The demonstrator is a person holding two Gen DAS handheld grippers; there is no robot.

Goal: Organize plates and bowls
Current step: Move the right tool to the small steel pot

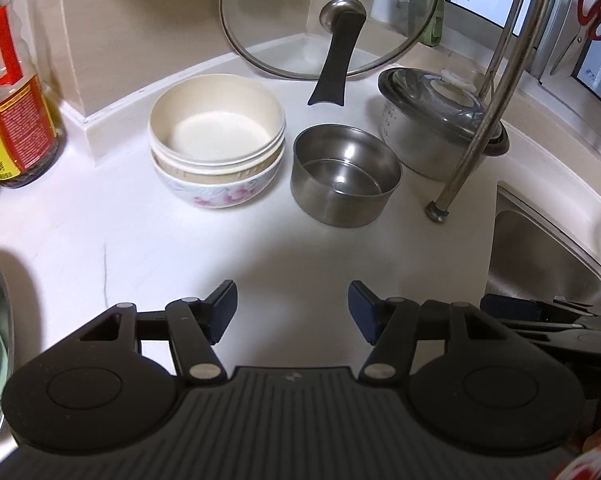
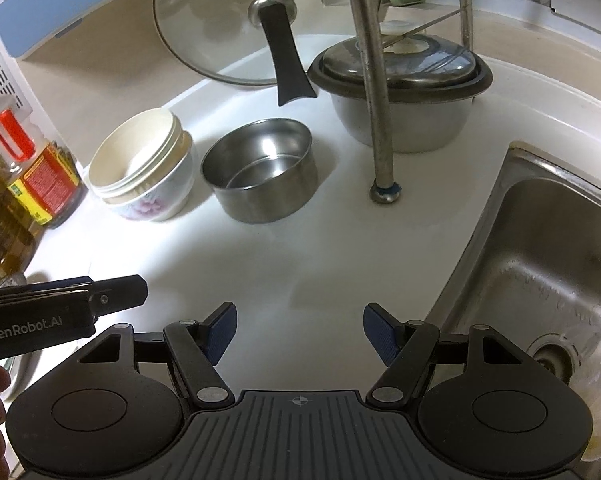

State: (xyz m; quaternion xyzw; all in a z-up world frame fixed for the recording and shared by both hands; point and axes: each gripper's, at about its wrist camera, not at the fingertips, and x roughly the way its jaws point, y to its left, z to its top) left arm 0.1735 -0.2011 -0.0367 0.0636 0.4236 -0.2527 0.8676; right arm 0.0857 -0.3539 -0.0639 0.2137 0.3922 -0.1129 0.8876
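Left wrist view: left gripper [image 1: 292, 312] is hovering over bare table [image 1: 140, 248], jaws apart, holding nothing. Right gripper [image 2: 298, 332] is doing the same, jaws apart and empty. Nested bowl stack [image 1: 216, 140], cream bowls in a floral one, is sitting at 11 o'clock; steel bowl [image 1: 346, 176] is standing loose just beside it at 1 o'clock. Judging: stacking partly done, steel bowl left, no plates showing.

Stuff you can't fully see

Oil bottle [image 1: 18, 92] is cropped by the left edge, sink [image 2: 540, 264] runs off right (drain half covered), and the bottle's label text is too blurry.
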